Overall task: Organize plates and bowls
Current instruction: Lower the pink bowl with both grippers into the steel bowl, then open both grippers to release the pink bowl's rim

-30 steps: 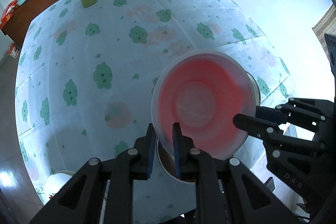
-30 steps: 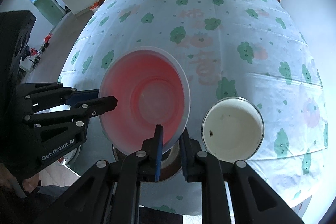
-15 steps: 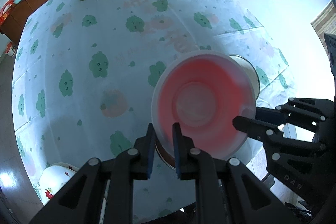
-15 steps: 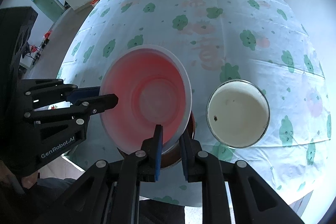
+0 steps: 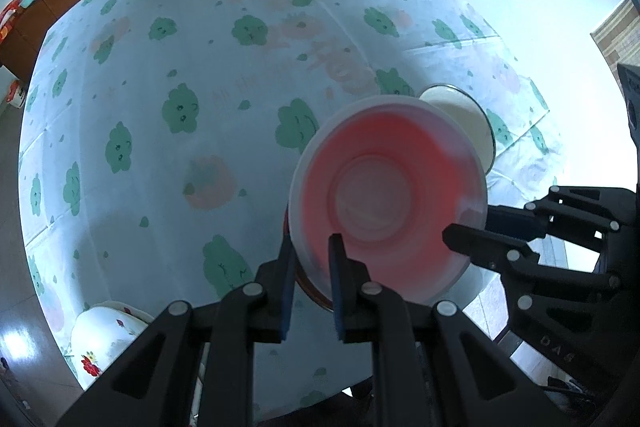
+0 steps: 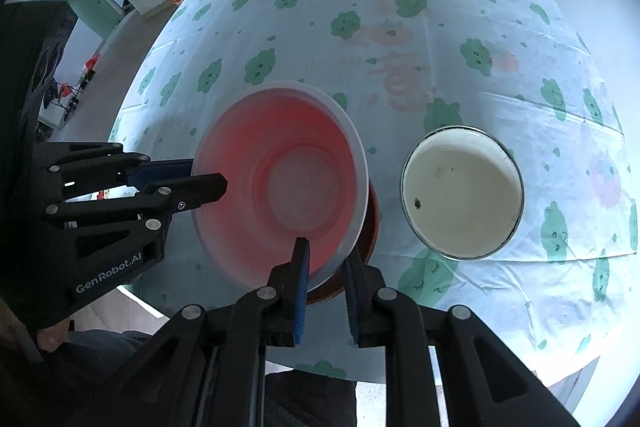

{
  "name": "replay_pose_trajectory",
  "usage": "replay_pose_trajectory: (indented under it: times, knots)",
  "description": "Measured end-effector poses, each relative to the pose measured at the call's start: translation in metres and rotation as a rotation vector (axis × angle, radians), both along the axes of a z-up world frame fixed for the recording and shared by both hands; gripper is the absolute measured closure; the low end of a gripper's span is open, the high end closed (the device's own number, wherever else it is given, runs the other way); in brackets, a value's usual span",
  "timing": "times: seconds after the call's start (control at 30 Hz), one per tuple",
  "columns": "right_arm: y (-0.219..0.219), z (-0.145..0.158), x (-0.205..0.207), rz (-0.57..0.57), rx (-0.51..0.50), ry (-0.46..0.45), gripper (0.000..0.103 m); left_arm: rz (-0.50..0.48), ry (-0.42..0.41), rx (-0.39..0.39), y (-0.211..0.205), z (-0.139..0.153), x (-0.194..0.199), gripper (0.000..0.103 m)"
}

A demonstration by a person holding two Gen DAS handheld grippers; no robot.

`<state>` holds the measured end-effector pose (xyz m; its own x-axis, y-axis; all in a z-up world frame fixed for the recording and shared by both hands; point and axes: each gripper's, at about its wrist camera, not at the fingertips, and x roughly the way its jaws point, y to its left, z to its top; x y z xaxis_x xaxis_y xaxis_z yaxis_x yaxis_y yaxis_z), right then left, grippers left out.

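Pink bowl [image 6: 280, 183]: 1 | left gripper [image 5: 310, 247], right gripper [image 6: 326, 259]: both clamp rim | white bowl [image 6: 462, 193]: 1

The pink bowl [image 6: 280, 183] looks like smooth, translucent plastic with a soft sheen, and my fingers [image 6: 301, 267] on its rim are matt black with blue pads. Beside it the cream bowl [image 6: 462, 193] looks like glossy enamelled metal, dark-rimmed, on the worktop's thin printed cloth [image 6: 400, 39].
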<state>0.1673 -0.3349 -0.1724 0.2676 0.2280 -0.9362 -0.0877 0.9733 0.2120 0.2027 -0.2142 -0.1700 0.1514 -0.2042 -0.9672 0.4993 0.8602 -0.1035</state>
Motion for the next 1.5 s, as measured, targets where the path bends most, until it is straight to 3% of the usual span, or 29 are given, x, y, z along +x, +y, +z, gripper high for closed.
replay_pose_trajectory:
  times: [0.93, 1.5]
  knots:
    - [-0.001, -0.027, -0.003, -0.001, 0.011, 0.06, 0.084, -0.013, 0.085, 0.035, -0.003, -0.031, -0.002, 0.09]
    - [-0.003, -0.027, -0.002, -0.009, 0.012, 0.053, 0.084, -0.009, 0.097, 0.039, -0.006, -0.035, -0.001, 0.09]
